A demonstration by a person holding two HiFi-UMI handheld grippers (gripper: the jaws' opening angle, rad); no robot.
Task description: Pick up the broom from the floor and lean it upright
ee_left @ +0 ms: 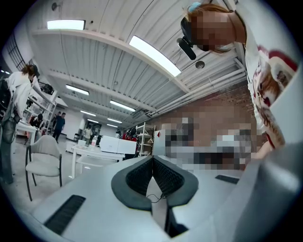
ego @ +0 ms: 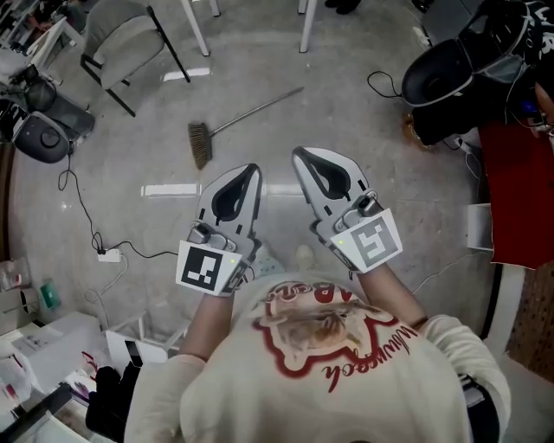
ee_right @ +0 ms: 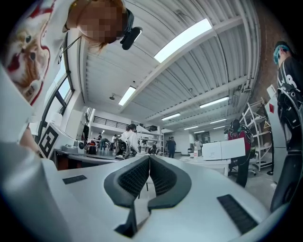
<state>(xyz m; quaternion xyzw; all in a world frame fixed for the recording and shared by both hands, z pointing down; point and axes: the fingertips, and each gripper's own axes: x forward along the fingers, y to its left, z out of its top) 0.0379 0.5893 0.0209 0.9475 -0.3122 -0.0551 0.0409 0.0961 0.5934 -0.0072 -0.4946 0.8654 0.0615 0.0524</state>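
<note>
The broom (ego: 227,124) lies flat on the grey floor in the head view, its bristle head at the left and its thin metal handle running up to the right. My left gripper (ego: 254,168) and right gripper (ego: 299,153) are held side by side in front of my chest, well short of the broom. Both are shut with nothing between the pads. In the left gripper view the left gripper (ee_left: 152,158) looks level across the room, and in the right gripper view the right gripper (ee_right: 148,157) does too; neither shows the broom.
A grey chair (ego: 130,43) stands at the far left, white table legs (ego: 307,26) at the top. A dark chair (ego: 441,73) and red cloth (ego: 511,195) are at the right. Cables (ego: 82,208) and a power strip (ego: 109,254) lie at the left.
</note>
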